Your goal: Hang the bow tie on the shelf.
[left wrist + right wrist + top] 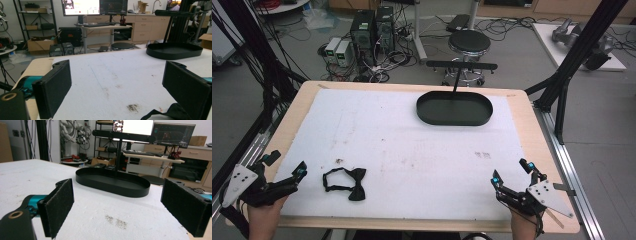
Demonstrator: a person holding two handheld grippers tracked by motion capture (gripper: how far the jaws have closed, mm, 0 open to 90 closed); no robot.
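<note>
Setting: White foam mat is covering a wooden desk [522,107] in a lab, with computer towers, cables and a stool standing on the floor behind.

Thing in hand: black bow tie [346,183] with its thin strap looped out to 9 o'clock is lying flat on the mat at about 7 o'clock, just beside the left hand-held gripper [287,172].

Left hand-held gripper: jaws are standing wide apart with nothing between them, resting at the desk's near left corner; a dark edge of the tie is peeking in at the bottom of its own view [172,112].

Right hand-held gripper [512,172]: jaws are likewise spread wide and empty, at 5 o'clock, well apart from the tie.

Tray: black oval tray [454,109] with an upright T-shaped stand is sitting at 1 o'clock, far from both hands.

Handling: tie is likely light, soft and floppy, with a strap that could snag or trail; pinching the centre knot should be giving the firmest hold.
</note>
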